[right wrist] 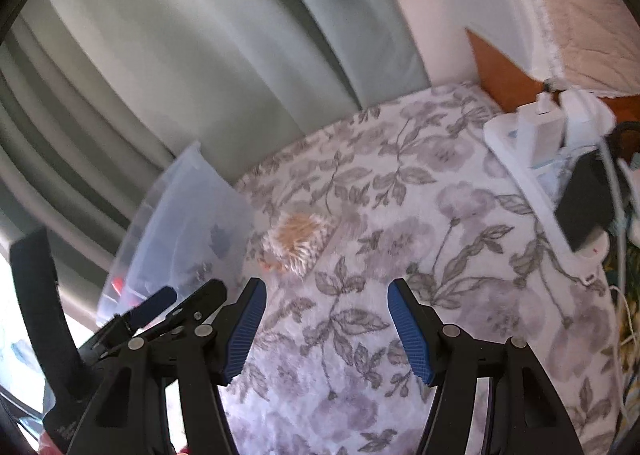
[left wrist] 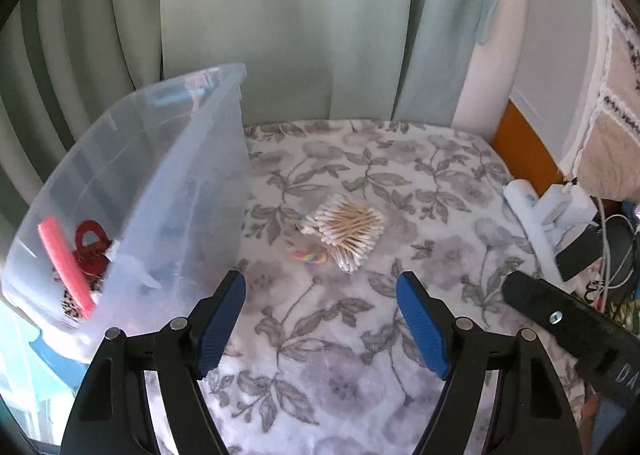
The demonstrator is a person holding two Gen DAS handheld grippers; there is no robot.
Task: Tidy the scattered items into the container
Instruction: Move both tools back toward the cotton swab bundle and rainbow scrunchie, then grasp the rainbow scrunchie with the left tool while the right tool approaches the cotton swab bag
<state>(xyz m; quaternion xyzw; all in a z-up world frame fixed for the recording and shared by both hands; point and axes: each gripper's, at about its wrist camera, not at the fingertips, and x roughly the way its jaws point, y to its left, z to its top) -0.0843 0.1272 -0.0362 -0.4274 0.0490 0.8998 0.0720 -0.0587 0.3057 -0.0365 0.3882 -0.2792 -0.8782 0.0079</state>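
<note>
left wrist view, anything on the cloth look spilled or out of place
Yes. A loose pile of cotton swabs lies fanned out on the floral cloth, partly over a rainbow hair tie, beside the clear container rather than in it. The container already holds a red hair claw and pink comb.

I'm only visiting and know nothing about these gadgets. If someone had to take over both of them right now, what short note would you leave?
Left gripper: jaws open, nothing between them.
Right gripper: jaws open, empty too.
Clear plastic bin sits at the left on the floral cloth. Already inside: a pink comb and a red hair clip; other bits in there are hard to make out.
Left to do: the bundle of cotton swabs and the rainbow hair tie touching it lie on the cloth just ahead of both grippers, beside the bin.
</note>
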